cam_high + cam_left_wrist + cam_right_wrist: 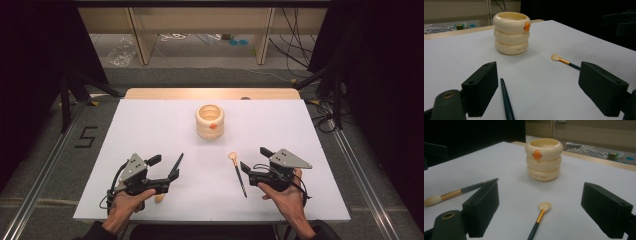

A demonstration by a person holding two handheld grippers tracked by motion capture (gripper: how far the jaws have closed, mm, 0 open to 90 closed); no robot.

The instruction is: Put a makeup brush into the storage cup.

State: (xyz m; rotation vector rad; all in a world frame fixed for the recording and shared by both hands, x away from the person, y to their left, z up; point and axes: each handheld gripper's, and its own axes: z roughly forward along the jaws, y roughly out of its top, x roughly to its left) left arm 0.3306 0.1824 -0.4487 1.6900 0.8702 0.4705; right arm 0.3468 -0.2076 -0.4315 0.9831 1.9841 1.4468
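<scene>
the two makeup brushes lie flat on the white table (150, 125), one by each claw. the right brush (239, 175) sits just inboard of the right claw (252, 160), between its spread jaws as the right gripper view looks along them, bristle head pointing away toward the cup; nothing presses on it. the left brush (175, 165) lies just inside the left claw (164, 167), its dark handle running up between the jaws near the left-hand one in the left gripper view, untouched. both claws stand spread wide, holding nothing, each carried low over the table in a hand (127, 202). the cream ringed cup (210, 121) with a small orange duck bill stands upright well beyond both claws, roughly midway between them.

the left brush's bristle end is hard to follow from above: a pale tip shows just beside the left hand, under the claw, and the handle is partly covered by the jaw. in the left gripper view that brush is cut off at the bottom edge. the printing on the cup's lowest ring is too small to read.

count: two brushes, one cup, two claws, two hands.
</scene>
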